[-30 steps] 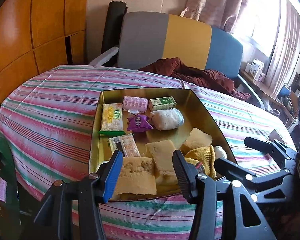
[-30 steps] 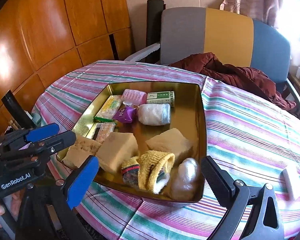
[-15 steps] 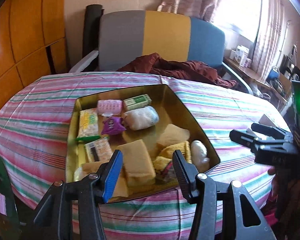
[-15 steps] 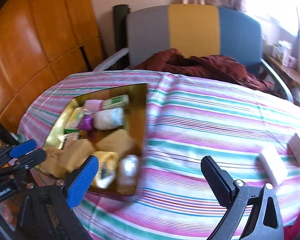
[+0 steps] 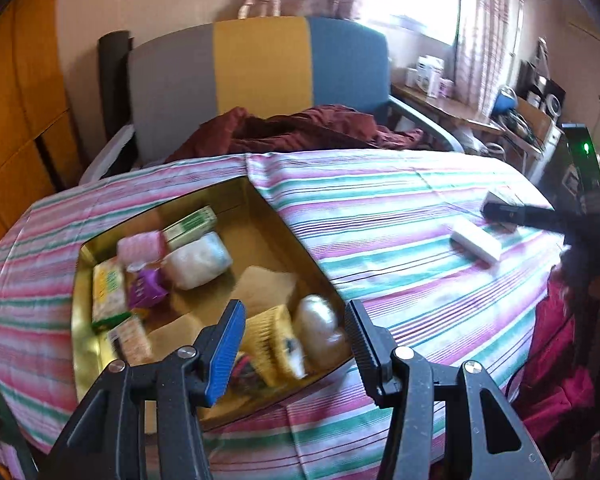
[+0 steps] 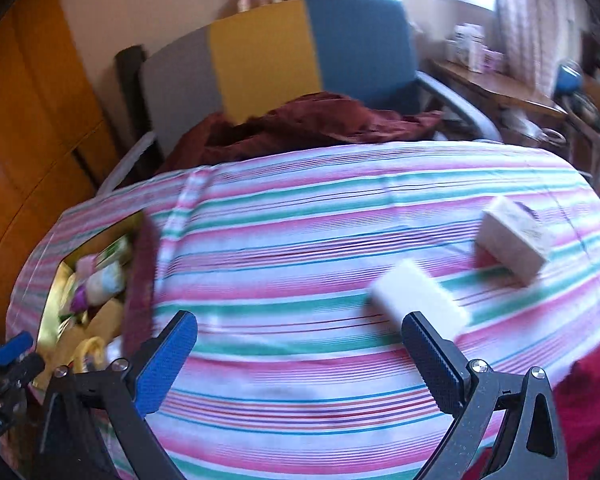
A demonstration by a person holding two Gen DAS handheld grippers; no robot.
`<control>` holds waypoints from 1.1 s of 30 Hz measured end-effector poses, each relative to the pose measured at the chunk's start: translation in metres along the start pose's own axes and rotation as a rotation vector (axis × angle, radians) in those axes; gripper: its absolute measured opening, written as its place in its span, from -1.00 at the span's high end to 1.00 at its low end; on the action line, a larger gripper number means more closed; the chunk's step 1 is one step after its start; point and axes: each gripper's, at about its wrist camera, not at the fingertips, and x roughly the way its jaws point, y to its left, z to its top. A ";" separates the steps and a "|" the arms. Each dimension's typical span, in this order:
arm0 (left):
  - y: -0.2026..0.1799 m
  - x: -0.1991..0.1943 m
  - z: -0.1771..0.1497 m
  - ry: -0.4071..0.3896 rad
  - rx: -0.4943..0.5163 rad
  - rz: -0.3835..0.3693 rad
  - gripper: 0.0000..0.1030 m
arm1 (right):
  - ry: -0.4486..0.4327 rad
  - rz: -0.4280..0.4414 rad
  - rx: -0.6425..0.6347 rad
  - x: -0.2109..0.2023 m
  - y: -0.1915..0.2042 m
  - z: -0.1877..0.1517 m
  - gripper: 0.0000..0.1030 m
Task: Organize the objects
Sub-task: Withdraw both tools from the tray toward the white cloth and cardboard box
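Scanning from the left, we saw the gold tin (image 5: 85, 312) sitting near the table's left edge on the striped cloth (image 5: 380, 216), packed with a pink packet (image 5: 140, 245), a green box (image 5: 190, 224), a white roll (image 5: 198, 260) and a yellow knit piece (image 5: 268, 336). Our left gripper (image 5: 292, 344) hung spread wide and empty over the tin's near right corner. Rightward, a broad stretch of bare cloth ran to the two loose pieces: a white block (image 6: 416, 300) and a cream box (image 6: 512, 240) just behind it, both close to the table's right edge. Our right gripper (image 6: 300, 360) was spread wide with nothing in it, its right finger (image 6: 432, 364) just in front of the white block; whether it touched we could not tell through the blur. Compared with half a second before, both views had swung right: the tin had slid toward the left border and the white block had come much nearer the right gripper. A striped chair (image 6: 268, 56) stood behind the table.
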 end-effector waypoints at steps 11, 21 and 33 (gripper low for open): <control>-0.047 0.027 0.021 0.030 0.125 -0.047 -0.02 | -0.012 -0.108 0.137 -0.008 -0.083 0.028 -0.99; -0.094 0.052 0.040 0.049 0.212 -0.122 -0.02 | -0.002 -0.188 0.175 0.004 -0.135 0.049 -0.99; -0.149 0.101 0.045 0.167 0.257 -0.223 -0.02 | -0.059 -0.205 0.354 0.024 -0.195 0.046 -0.99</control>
